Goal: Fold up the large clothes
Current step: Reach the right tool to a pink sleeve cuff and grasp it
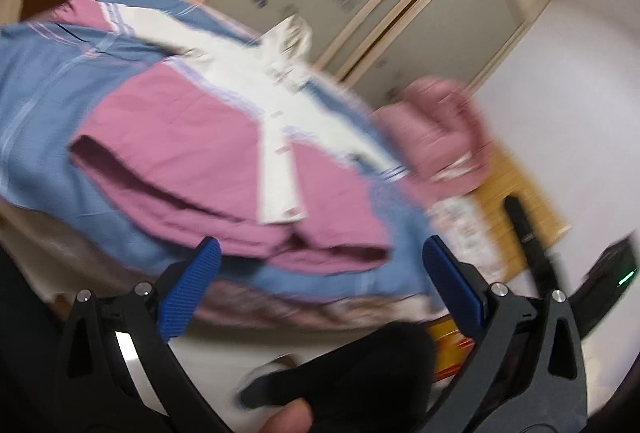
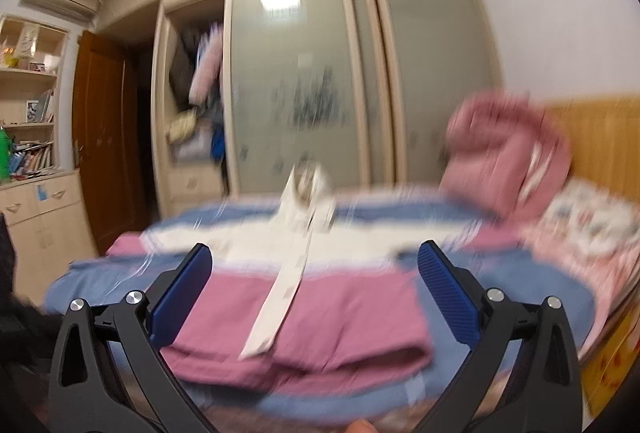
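Note:
A large pink, white and blue garment [image 1: 192, 137] lies spread on the bed, its pink lower part folded with a doubled hem toward me. A white button placket [image 1: 280, 169] runs down its middle. It shows in the right wrist view too [image 2: 320, 313], with the placket [image 2: 284, 293]. My left gripper [image 1: 320, 257] is open and empty, just short of the pink hem. My right gripper [image 2: 316, 265] is open and empty, above the near edge of the garment. Both views are blurred by motion.
A pink bundle [image 2: 508, 149] sits on the bed by the wooden headboard [image 2: 600, 137]. A wardrobe with sliding glass doors [image 2: 320, 81] stands behind the bed. A bookshelf and drawers [image 2: 32, 153] are at left. A dark gloved hand [image 1: 360, 373] is below my left gripper.

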The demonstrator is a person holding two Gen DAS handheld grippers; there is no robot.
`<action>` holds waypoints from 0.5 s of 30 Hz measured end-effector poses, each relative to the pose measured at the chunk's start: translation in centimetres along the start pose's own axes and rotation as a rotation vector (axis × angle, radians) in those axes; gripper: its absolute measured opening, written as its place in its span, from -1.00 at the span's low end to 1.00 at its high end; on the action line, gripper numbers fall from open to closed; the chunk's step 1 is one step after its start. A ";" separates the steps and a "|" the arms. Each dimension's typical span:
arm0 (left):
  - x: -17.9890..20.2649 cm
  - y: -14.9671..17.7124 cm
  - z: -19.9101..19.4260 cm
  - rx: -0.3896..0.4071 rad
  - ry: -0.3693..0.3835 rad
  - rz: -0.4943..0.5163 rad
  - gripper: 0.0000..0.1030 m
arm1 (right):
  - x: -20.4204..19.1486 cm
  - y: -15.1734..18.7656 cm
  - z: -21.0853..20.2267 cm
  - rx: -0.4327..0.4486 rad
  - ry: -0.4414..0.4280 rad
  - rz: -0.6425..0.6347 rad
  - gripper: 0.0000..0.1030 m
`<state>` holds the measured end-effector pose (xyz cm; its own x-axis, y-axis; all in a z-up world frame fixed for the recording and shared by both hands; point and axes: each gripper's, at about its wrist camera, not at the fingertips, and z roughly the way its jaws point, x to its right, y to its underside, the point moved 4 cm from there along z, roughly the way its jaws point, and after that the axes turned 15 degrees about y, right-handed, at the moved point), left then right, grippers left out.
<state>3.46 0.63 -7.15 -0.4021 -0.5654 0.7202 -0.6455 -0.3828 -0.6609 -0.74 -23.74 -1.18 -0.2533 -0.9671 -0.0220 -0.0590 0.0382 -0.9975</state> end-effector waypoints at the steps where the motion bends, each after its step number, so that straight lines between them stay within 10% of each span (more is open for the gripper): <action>1: 0.0 -0.1 -0.3 0.022 0.040 -0.015 0.96 | -0.1 0.4 0.6 -0.009 0.017 -0.021 0.97; 6: 0.9 -0.3 0.1 0.041 0.185 -0.013 0.96 | 1.3 5.5 6.2 -0.360 -0.097 0.088 0.97; 15: 3.5 -0.3 6.7 -0.202 0.315 0.158 0.96 | 10.6 1.2 10.8 -0.226 0.058 0.222 0.97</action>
<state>6.56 -6.12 -5.84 -0.6653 -0.3425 0.6634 -0.6619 -0.1407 -0.7363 6.97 -36.69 -3.32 -0.3386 -0.9132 -0.2266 -0.2075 0.3074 -0.9287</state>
